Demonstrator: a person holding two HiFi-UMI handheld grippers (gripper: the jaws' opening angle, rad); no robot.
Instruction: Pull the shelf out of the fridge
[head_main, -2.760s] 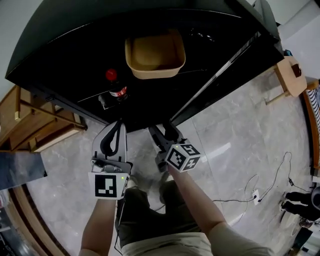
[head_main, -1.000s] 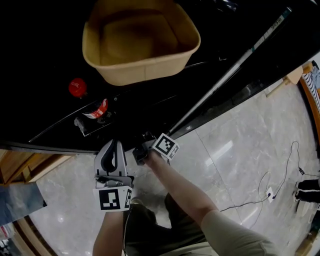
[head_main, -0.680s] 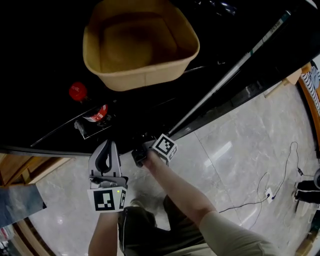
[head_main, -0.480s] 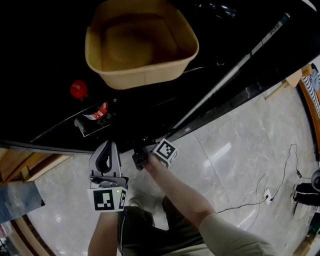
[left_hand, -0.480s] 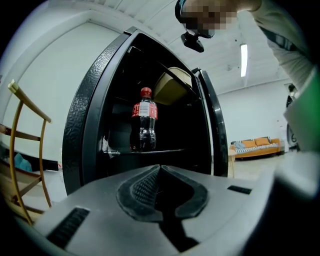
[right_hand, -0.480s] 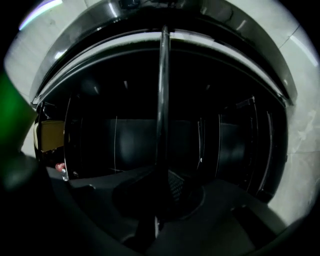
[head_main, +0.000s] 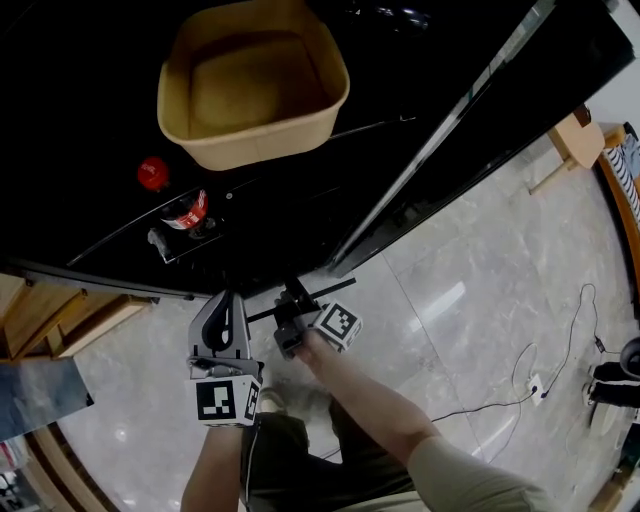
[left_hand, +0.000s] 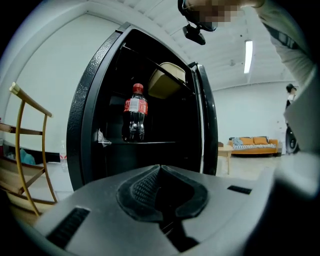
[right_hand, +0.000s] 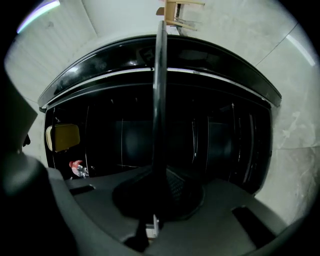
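Note:
The black fridge (head_main: 430, 110) stands open. My right gripper (head_main: 291, 312) is shut on the front edge of a thin dark shelf (head_main: 332, 289), which sticks out past the fridge's front. In the right gripper view the shelf (right_hand: 160, 95) runs edge-on as a dark strip straight out from the right gripper (right_hand: 159, 174). My left gripper (head_main: 224, 303) hangs beside it, shut and empty; in its own view the left gripper (left_hand: 160, 168) points at the fridge. A cola bottle (head_main: 182, 214) and a tan container (head_main: 250, 80) sit on higher shelves.
The fridge door (left_hand: 205, 115) stands open at the right. A wooden rack (head_main: 70, 310) is at the left and a wooden stool (head_main: 582, 140) at the right. A cable (head_main: 545, 365) lies on the grey tiled floor. My legs are below the grippers.
My right gripper has drawn back from the fridge toward me, and the shelf's front edge now shows outside the fridge. The left gripper has stayed shut beside it.

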